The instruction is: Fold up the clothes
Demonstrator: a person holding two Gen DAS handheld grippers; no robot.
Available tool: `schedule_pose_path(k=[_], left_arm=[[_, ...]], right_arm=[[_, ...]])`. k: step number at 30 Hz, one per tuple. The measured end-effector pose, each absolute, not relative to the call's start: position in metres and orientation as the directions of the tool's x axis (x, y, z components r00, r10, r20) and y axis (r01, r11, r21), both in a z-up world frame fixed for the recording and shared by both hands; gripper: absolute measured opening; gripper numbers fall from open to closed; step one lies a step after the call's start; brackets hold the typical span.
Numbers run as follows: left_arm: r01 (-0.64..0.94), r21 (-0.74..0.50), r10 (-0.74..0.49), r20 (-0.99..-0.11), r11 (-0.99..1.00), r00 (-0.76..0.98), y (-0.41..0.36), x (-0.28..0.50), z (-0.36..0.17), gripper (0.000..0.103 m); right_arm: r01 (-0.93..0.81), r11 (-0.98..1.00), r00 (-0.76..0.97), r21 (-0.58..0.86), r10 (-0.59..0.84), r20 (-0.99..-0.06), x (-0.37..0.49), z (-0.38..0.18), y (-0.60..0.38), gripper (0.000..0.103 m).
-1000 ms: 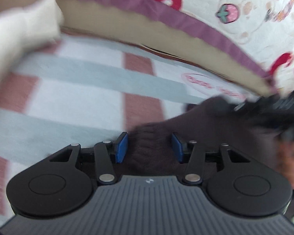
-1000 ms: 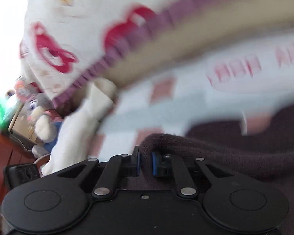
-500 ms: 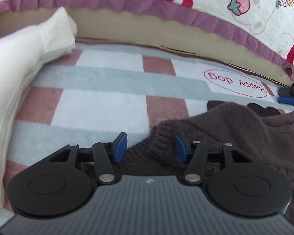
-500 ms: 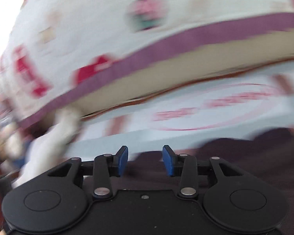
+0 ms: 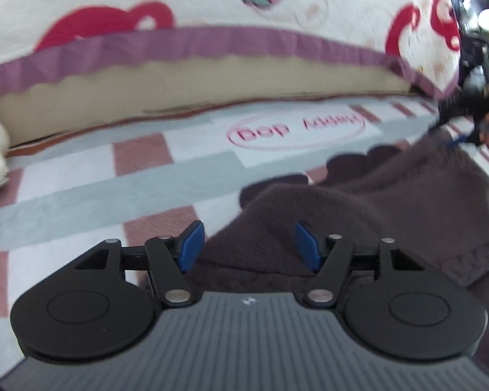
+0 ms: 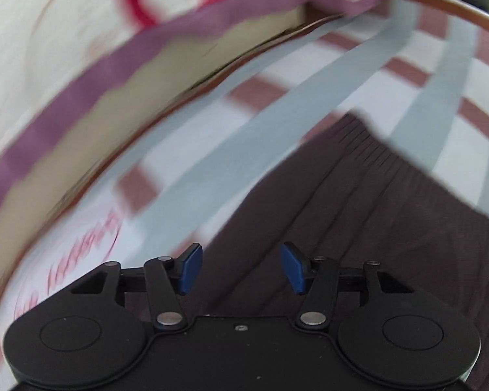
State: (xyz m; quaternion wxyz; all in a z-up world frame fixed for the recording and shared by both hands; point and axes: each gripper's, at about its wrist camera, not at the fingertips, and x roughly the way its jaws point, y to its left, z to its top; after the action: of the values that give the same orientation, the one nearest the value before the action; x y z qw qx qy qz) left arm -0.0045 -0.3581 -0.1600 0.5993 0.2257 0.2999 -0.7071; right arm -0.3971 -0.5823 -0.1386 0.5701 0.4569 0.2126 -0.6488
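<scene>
i am working in a home, in what is looking like a bedroom or living room: a soft checked blanket point(image 5: 166, 192) in grey, white and dusty pink is lying under me, and a quilted cover point(image 5: 212, 3) with strawberries, red cartoon shapes and a purple frill is hanging behind it.

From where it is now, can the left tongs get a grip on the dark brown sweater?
Probably yes: the left tongs are opening right over a raised fold of the dark brown sweater, pads clear of it, nothing between.
</scene>
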Motion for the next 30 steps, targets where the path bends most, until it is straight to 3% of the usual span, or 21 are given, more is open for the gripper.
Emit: schedule_pose_path(k=[3, 7, 10, 12, 13, 15, 16, 18, 23, 26, 27, 28, 29, 30], left_arm=[[0.971, -0.208, -0.68, -0.694, -0.122, -0.234, -0.364, -0.006, -0.17, 0.073], [0.973, -0.181, -0.678, -0.698, -0.146, -0.231, -0.363, -0.014, -0.173, 0.074], [0.98, -0.126, -0.685, -0.701, -0.154, -0.198, -0.36, -0.022, -0.173, 0.055], [0.984, -0.055, -0.692, -0.705, -0.17, -0.159, -0.356, -0.029, -0.174, 0.034], [0.983, -0.021, -0.699, -0.701, -0.181, -0.143, -0.353, -0.033, -0.174, 0.032], [0.982, 0.031, -0.713, -0.692, -0.185, -0.112, -0.348, -0.037, -0.175, 0.02], [0.983, 0.034, -0.718, -0.688, -0.178, -0.107, -0.347, -0.037, -0.175, 0.017], [0.985, 0.036, -0.727, -0.68, -0.171, -0.101, -0.345, -0.036, -0.174, 0.008], [0.993, 0.012, -0.756, -0.649, -0.121, -0.084, -0.344, -0.031, -0.161, 0.006], [0.992, 0.024, -0.757, -0.649, -0.122, -0.078, -0.344, -0.032, -0.162, 0.006], [0.992, 0.029, -0.753, -0.654, -0.125, -0.076, -0.343, -0.033, -0.165, 0.006], [0.991, 0.033, -0.749, -0.659, -0.127, -0.074, -0.342, -0.034, -0.168, 0.006], [0.991, 0.036, -0.742, -0.667, -0.131, -0.074, -0.341, -0.034, -0.171, 0.006], [0.989, 0.051, -0.741, -0.668, -0.139, -0.07, -0.338, -0.036, -0.173, 0.007]], right_arm=[[0.905, -0.305, 0.101, 0.298, -0.525, -0.845, -0.428, -0.143, -0.597, 0.06], [0.91, -0.29, 0.118, 0.298, -0.508, -0.854, -0.438, -0.149, -0.599, 0.06], [0.905, -0.294, 0.116, 0.307, -0.523, -0.844, -0.439, -0.154, -0.598, 0.058], [0.898, -0.304, 0.118, 0.317, -0.528, -0.841, -0.44, -0.159, -0.598, 0.049], [0.901, -0.302, 0.113, 0.312, -0.531, -0.84, -0.441, -0.162, -0.599, 0.046], [0.92, -0.276, 0.087, 0.277, -0.546, -0.833, -0.44, -0.166, -0.6, 0.03], [0.935, -0.255, 0.072, 0.248, -0.548, -0.834, -0.439, -0.168, -0.601, 0.012], [0.942, -0.22, 0.074, 0.253, -0.598, -0.798, -0.441, -0.164, -0.595, 0.002], [0.928, -0.165, 0.105, 0.333, -0.743, -0.661, -0.455, -0.139, -0.582, 0.001], [0.941, -0.164, 0.103, 0.297, -0.695, -0.711, -0.461, -0.132, -0.6, 0.002], [0.947, -0.182, 0.078, 0.266, -0.67, -0.738, -0.466, -0.132, -0.605, 0.005], [0.95, -0.205, 0.047, 0.236, -0.654, -0.755, -0.472, -0.131, -0.609, 0.014], [0.952, -0.211, 0.033, 0.222, -0.65, -0.759, -0.479, -0.128, -0.61, 0.029], [0.954, -0.204, 0.032, 0.219, -0.657, -0.753, -0.487, -0.124, -0.608, 0.036]])
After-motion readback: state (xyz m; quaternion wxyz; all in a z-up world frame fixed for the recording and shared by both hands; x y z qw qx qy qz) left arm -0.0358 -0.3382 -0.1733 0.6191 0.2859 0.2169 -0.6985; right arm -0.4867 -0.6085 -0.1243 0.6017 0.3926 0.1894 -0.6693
